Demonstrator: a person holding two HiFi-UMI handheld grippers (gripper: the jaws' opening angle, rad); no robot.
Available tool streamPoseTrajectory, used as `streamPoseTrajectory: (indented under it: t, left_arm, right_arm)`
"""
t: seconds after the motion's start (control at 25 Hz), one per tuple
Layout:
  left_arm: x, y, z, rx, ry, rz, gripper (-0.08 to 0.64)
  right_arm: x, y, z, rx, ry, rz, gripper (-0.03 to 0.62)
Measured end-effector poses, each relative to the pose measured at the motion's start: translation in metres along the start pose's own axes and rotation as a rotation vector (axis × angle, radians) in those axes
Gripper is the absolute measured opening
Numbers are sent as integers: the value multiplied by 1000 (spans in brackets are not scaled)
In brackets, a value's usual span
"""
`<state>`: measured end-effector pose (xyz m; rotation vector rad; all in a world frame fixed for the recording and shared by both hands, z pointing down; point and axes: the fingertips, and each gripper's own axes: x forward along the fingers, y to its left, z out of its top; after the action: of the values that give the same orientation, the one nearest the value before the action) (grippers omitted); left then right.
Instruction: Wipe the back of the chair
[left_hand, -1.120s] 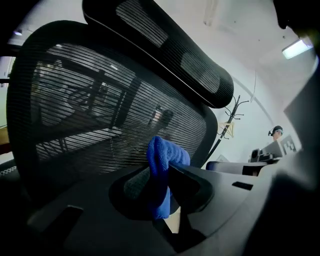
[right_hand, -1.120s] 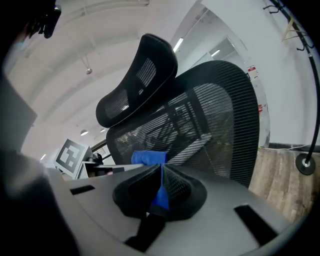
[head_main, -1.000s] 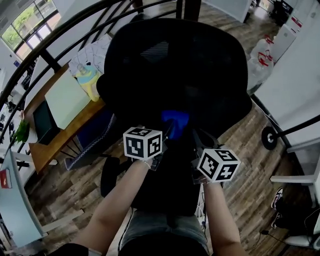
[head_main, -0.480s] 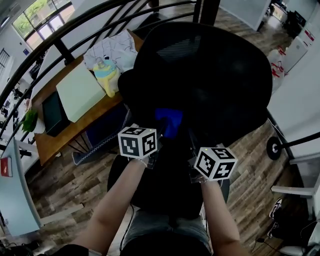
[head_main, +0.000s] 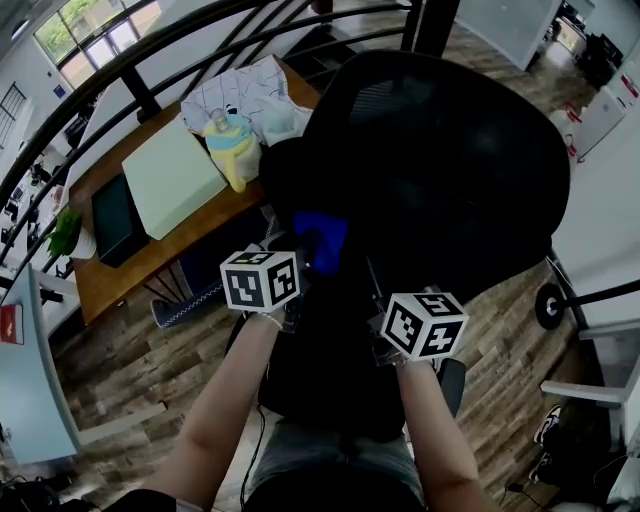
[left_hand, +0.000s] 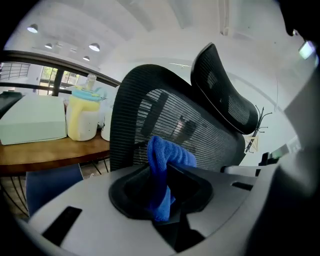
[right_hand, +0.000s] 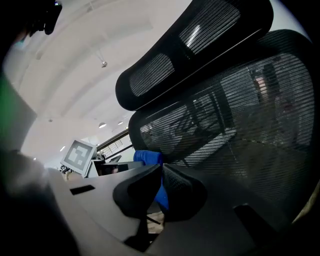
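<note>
Leftward across the chair back (head_main: 450, 170) the blue cloth (head_main: 320, 240) has been carried since a second ago, and in the head view it now lies over the left part of the black mesh, nearer the edge that faces the wooden worktop (head_main: 110, 275). The left gripper (head_main: 303, 258) has travelled with it, and the right gripper (head_main: 376, 292) has followed beside it.

In the left gripper view the jaws are seen closed on the cloth, which is bunched between them and pushed out towards the mesh; whether it is pressed against the mesh cannot be told.

In the right gripper view the jaws are drawn together with nothing judged to be held. The blue at the slit is taken to be the cloth beyond.

A sideways stroke is judged to be under way, with the right side and the headrest (left_hand: 225, 95) possibly yet to be covered.
</note>
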<state>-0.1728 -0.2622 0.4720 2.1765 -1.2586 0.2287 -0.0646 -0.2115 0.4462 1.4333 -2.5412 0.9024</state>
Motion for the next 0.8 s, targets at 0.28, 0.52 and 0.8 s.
streamPoseTrajectory:
  t: [0.28, 0.52, 0.8]
  left_arm:
    - [-14, 30, 5, -45, -32, 57, 95]
    - [-28, 41, 2, -60, -49, 99, 95]
    - [-37, 30, -6, -42, -39, 83, 95]
  right_arm:
    - [9, 10, -2, -9, 13, 6, 31]
    - [5, 12, -7, -13, 20, 6, 31]
    - [-18, 0, -18, -13, 25, -18, 31]
